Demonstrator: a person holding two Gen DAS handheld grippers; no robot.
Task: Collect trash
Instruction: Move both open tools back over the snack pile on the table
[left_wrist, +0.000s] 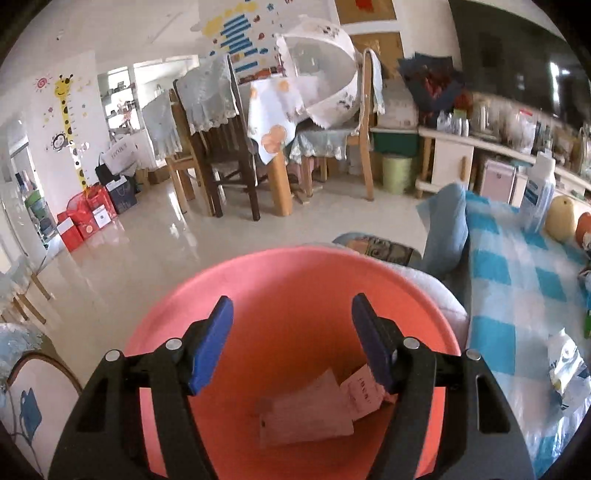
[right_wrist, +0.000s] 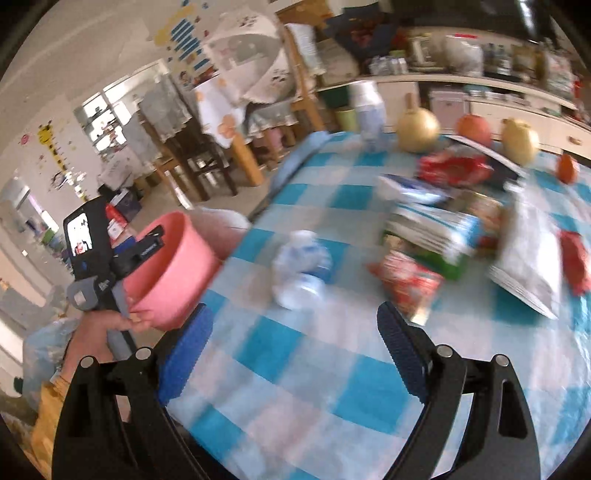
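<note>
The room is a bright living and dining space with a shiny floor, and beyond both grippers stands a dining table with wooden chairs (left_wrist: 229, 147). Nearer lies the surface (right_wrist: 295, 369) under a blue and white checked cloth, directly below and ahead of the right gripper (right_wrist: 295, 332). Past that gripper, to its far right, there is a heap of wrappers and packets (right_wrist: 436, 229), blurred, with round fruit behind them.

The pink bin (left_wrist: 295, 295) sits just under the left gripper (left_wrist: 291, 332), beside the edge of the surface. Inside it, below the gripper's fingertips, lie some flat paper pieces (left_wrist: 306, 413).

The left gripper stands open with nothing between its pads, pointing down into the bin. The right gripper is spread wide and also empty.

The crumpled white and blue wrapper (right_wrist: 301, 269) lies straight ahead of the right gripper, a little to its left, alone on the cloth. Its long axis seems to run away from the gripper, but blur makes this uncertain. The right hand is clearly nearer to it, so the next pick likely belongs to that side; the bin waits to its left.
</note>
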